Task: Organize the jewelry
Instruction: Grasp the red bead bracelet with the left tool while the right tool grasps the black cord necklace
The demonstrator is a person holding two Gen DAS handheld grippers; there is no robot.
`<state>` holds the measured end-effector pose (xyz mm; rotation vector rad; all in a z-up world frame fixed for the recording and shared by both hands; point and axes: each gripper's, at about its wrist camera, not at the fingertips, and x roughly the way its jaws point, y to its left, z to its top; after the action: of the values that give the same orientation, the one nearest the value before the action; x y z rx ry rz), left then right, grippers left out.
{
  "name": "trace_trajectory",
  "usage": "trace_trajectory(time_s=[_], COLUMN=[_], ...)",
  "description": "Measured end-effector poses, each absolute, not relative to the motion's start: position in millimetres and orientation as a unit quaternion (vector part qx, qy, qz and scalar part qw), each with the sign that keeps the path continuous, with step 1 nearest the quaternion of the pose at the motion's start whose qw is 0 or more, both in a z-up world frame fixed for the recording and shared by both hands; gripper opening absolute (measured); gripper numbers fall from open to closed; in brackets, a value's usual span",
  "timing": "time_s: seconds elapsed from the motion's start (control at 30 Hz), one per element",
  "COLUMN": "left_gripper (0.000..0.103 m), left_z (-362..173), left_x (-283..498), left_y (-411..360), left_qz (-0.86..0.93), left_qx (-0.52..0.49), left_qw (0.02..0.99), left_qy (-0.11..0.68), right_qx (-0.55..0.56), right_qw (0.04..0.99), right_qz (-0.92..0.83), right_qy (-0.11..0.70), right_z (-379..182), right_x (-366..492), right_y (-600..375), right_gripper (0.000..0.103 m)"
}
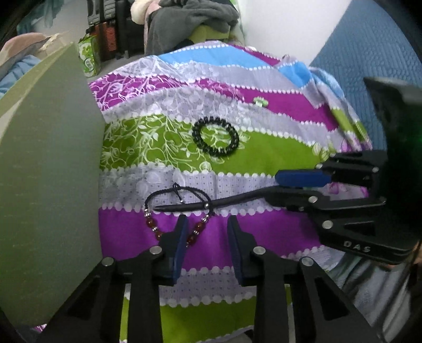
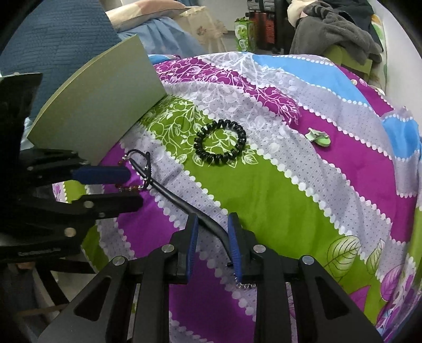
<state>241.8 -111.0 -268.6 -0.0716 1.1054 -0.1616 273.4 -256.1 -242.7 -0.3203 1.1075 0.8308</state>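
**Cloth [image 1: 263, 147] [image 2: 303, 184].** Striped in purple, green, grey and blue, with leaf prints. It covers the work surface and fills the middle of both views.

**Bead bracelet [image 1: 150, 224] [image 2: 132, 187].** Red beads with silver spacers on a black cord. It lies on the cloth at lower left centre of the left wrist view and at left centre of the right wrist view.

**Black stick [image 1: 224, 201] [image 2: 179, 201].** Long, thin and slightly curved. Its tip crosses the cord loop of the bead bracelet; whether it passes through the loop or over it cannot be told. A short chain hangs from its held end.

**Spiral band [image 1: 215, 137] [image 2: 220, 142].** A black coiled ring, flat on a green stripe in the centre, well apart from both tongs.

**Small green piece [image 1: 260, 101] [image 2: 319, 137].** Pale green and white, on a purple stripe beyond the spiral band.

**Grey-green board [image 1: 47, 184] [image 2: 100, 105].** A flat panel at the left edge of the cloth.

**Left gripper [image 1: 208, 224] [image 2: 132, 188].** Its jaws stand apart with only cloth showing in the gap. One finger stands just beside the bead bracelet's right strand.

**Right gripper [image 2: 212, 232] [image 1: 275, 187].** Its jaws are closed on the black stick, which crosses slantwise from pad to pad.

**Background.** A grey garment [image 1: 190, 21] [image 2: 335, 29] is heaped at the top, near a green carton [image 1: 91, 56] [image 2: 244, 34].
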Motion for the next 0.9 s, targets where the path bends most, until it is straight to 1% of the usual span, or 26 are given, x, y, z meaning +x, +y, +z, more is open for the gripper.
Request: trace_trajectory(time_s=[0.03,0.17,0.27,0.3,0.33,0.43,0.57,0.73,0.87,0.9], left_gripper=[0.027,0.027,0.016,0.008,0.005,0.004,0.004,0.004,0.004,0.004], left_z=[-268.4,-269.0,-270.7,-271.0,-271.3,-271.6,-267.2,-248.6,-235.9,-233.9], left_x=[241.4,243.4,246.4,246.7,247.3,246.9,245.1,238.4,233.2,231.7], left_y=[-111.6,-113.8,-117.4,-117.9,-118.5,-120.4,-112.4,-103.4,-98.8,-98.1], left_qz=[-0.076,-0.080,-0.082,-0.081,-0.084,-0.085,-0.084,-0.091,-0.092,-0.092], left_qx=[-0.030,-0.022,-0.011,-0.008,-0.007,-0.001,-0.029,-0.061,-0.081,-0.084], left_qw=[0.849,0.849,0.852,0.852,0.852,0.854,0.853,0.855,0.855,0.855], left_qy=[0.522,0.521,0.517,0.516,0.517,0.514,0.514,0.506,0.503,0.503], right_qx=[-0.152,-0.168,-0.172,-0.172,-0.174,-0.178,-0.171,-0.159,-0.164,-0.165], right_qw=[0.758,0.759,0.759,0.759,0.759,0.760,0.761,0.763,0.761,0.760], right_qz=[0.381,0.382,0.383,0.383,0.382,0.381,0.381,0.384,0.397,0.398], right_qy=[0.506,0.500,0.498,0.498,0.497,0.496,0.497,0.496,0.487,0.486], right_z=[-243.2,-243.9,-244.2,-244.2,-244.2,-244.2,-243.7,-241.7,-239.9,-240.2], right_x=[272.5,269.5,269.6,270.0,269.6,269.6,271.2,273.0,270.5,270.5], right_y=[-254.9,-251.4,-251.0,-251.2,-250.7,-250.2,-249.5,-248.2,-240.8,-238.9], right_gripper=[0.023,0.025,0.025,0.025,0.025,0.025,0.025,0.025,0.033,0.033])
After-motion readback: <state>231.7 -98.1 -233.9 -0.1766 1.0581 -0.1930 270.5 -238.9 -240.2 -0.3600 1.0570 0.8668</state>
